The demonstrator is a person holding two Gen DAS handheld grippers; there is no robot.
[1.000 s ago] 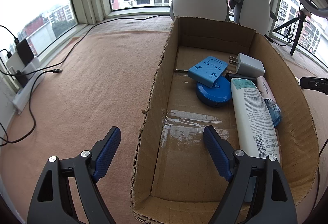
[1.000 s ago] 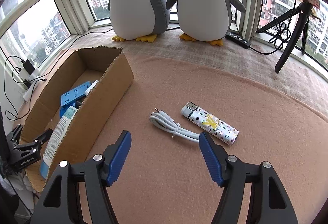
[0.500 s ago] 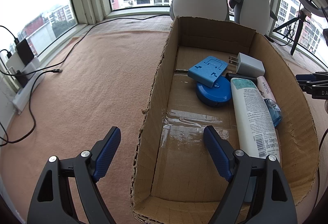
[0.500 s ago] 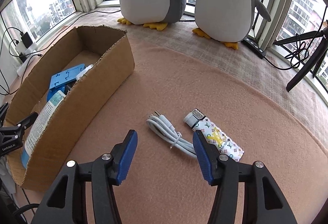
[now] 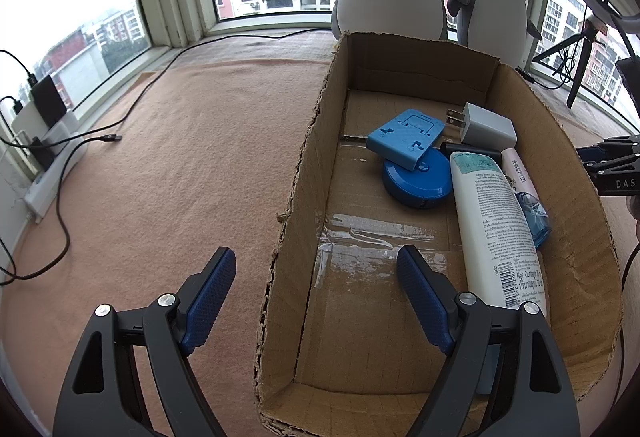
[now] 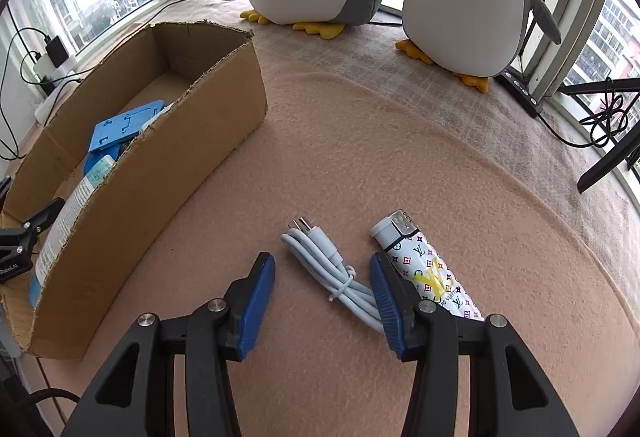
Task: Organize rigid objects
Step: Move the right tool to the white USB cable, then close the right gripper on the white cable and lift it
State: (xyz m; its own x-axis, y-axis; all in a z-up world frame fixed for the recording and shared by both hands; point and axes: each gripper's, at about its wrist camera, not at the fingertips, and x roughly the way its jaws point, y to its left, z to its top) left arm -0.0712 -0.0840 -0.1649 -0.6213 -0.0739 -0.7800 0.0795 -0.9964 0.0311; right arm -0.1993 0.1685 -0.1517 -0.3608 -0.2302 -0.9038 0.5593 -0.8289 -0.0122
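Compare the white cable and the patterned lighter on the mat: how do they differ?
The white cable is a soft bundle tied at the middle; the patterned lighter is one rigid printed stick. The cable lies between the open right tongs; the lighter lies outside them, beside one finger. Both rest outside the cardboard box.

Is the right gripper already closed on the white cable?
No, the right gripper is open, its fingers either side of the white cable, which lies on the mat beside the lighter.

Pinkish felt surface (image 6: 360,141). Bundled white cable (image 6: 332,269) between right claw (image 6: 322,301) fingers; patterned lighter (image 6: 432,273) just right; cardboard box (image 6: 132,189) far left.
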